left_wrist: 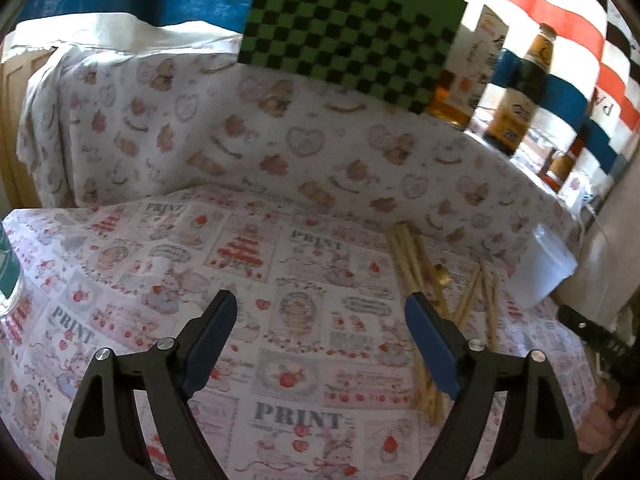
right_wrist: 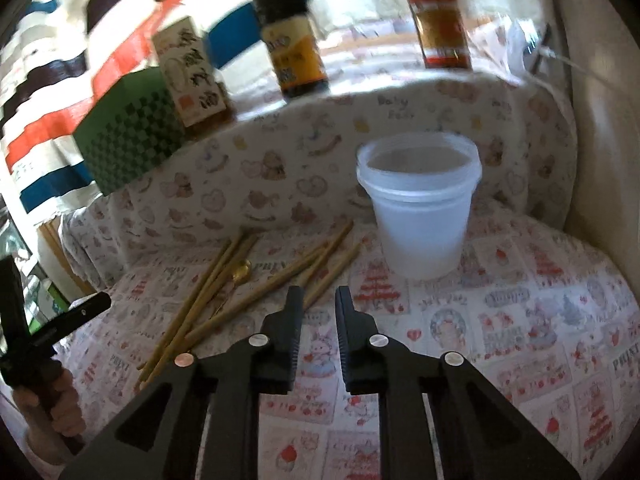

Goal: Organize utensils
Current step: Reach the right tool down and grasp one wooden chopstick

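Several wooden chopsticks lie scattered on the printed tablecloth, with a small gold spoon among them. A white plastic cup stands upright just right of them. My right gripper hovers above the cloth just in front of the chopsticks; its jaws stand slightly apart and hold nothing. My left gripper is wide open and empty over bare cloth, with the chopsticks beside its right finger. The cup shows at the right of the left wrist view.
A cloth-covered ledge rises behind the utensils. On it stand a green checkered box, a carton and sauce bottles. A glass jar stands at the far left. A wall is at the right.
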The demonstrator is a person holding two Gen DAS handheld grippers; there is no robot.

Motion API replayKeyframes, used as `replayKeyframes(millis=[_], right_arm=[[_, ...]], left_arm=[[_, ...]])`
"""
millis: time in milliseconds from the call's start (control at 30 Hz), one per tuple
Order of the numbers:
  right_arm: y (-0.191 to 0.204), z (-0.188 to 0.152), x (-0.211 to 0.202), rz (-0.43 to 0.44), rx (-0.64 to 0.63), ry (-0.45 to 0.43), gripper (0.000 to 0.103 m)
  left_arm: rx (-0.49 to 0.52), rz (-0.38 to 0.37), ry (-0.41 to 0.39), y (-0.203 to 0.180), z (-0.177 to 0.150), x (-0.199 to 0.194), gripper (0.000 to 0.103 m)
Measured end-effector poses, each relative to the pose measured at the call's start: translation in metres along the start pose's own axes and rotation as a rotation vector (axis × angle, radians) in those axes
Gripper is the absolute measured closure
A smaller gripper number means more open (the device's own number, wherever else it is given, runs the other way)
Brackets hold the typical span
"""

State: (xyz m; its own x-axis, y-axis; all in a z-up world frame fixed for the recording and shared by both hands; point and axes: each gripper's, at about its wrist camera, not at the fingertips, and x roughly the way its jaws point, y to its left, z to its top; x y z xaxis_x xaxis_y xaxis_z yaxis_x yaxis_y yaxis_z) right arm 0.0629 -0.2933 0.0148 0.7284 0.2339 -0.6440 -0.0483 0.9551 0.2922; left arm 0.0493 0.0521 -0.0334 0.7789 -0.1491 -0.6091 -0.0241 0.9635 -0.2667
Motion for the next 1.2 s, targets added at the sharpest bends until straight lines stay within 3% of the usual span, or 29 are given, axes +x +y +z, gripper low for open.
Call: replayKeyframes(millis=[67, 133, 200, 333, 367, 433, 533, 633, 767, 933, 1033, 1200], right_arm=[[0.001, 0.009, 0.006, 0.023, 0.044, 0.047, 0.077], [0.013, 0.018, 0.018, -0.039, 0.009, 0.098, 0.075], [0.025, 0.024, 0.032, -0.045, -0.017, 0.131, 0.075], [0.033, 0.032, 0.071, 0.061, 0.055, 0.281, 0.075], [0.035, 0.034, 0.080, 0.032, 0.048, 0.295, 0.075], [0.037, 0.036, 0.092, -0.044, 0.036, 0.286, 0.075], [0.033, 0.039, 0.109, -0.082, 0.041, 0.301, 0.075], [0.021, 0.044, 0.121, -0.107, 0.056, 0.290, 0.084], [0.014, 0.052, 0.135, -0.148, 0.070, 0.291, 0.085], [0.016, 0.057, 0.146, -0.189, 0.055, 0.284, 0.088], [0.018, 0.063, 0.156, -0.208, 0.040, 0.278, 0.090], [0.029, 0.068, 0.169, -0.265, 0.009, 0.247, 0.090]], left_arm=[[0.028, 0.040, -0.008, -0.002, -0.001, 0.001, 0.018], [0.054, 0.074, -0.015, -0.004, 0.000, 0.002, 0.017], [0.073, 0.090, -0.026, -0.005, 0.001, 0.000, 0.016], [0.094, 0.139, -0.077, -0.004, 0.005, -0.005, 0.008], [0.083, 0.131, -0.081, -0.001, 0.006, -0.005, 0.008], [0.054, 0.133, -0.087, 0.005, 0.008, -0.006, 0.008], [0.064, 0.138, -0.096, 0.005, 0.012, -0.008, 0.008], [0.101, 0.187, -0.128, 0.001, 0.013, -0.011, 0.008], [0.080, 0.156, -0.096, 0.001, 0.013, -0.008, 0.008], [0.097, 0.204, -0.090, -0.002, 0.012, -0.005, 0.008], [0.083, 0.178, -0.053, 0.001, 0.012, -0.002, 0.008], [0.083, 0.198, -0.039, 0.003, 0.010, 0.000, 0.008]])
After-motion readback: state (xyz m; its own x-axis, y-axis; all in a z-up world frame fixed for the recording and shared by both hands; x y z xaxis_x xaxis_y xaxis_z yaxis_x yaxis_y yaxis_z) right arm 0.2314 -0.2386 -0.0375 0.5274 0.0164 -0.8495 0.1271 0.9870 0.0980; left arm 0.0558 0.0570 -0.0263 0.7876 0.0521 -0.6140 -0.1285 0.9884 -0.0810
